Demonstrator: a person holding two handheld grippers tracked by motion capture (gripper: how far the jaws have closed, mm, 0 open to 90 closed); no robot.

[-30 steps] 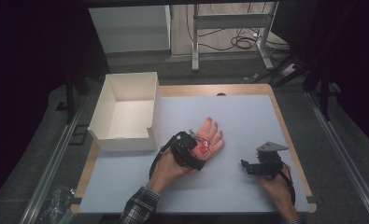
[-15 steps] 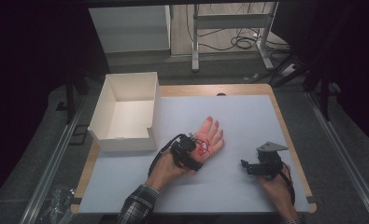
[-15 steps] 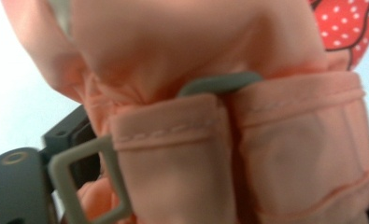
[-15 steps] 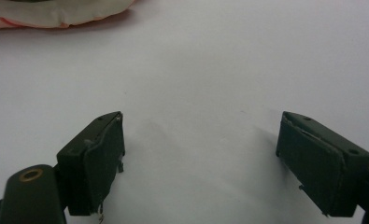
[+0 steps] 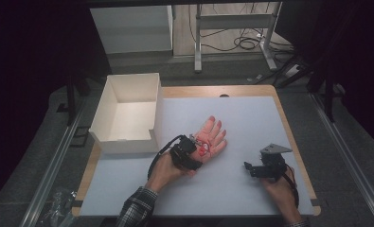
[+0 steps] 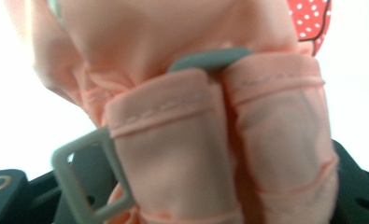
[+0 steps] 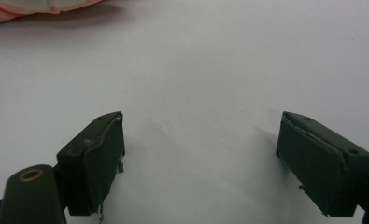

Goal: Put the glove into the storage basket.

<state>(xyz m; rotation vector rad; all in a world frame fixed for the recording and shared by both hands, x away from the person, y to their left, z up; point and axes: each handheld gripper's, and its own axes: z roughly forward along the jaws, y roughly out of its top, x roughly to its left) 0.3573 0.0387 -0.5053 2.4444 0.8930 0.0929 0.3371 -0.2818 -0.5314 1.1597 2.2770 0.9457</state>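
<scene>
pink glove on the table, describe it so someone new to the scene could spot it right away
Start at the white box on the table's left side. Just right of its near corner lies the pink glove, fingers spread away from the person, its cuff gripped by the left gripper. It is the table's one pink thing, with a red patch.

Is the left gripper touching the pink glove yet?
Touching. In the left gripper view the pink glove is bunched between the jaws; the left gripper has just closed on its cuff.

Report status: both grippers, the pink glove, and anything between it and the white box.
Left gripper just closed on pink glove at its cuff. Right gripper open, idle on mat. Path to white box clear.
</scene>
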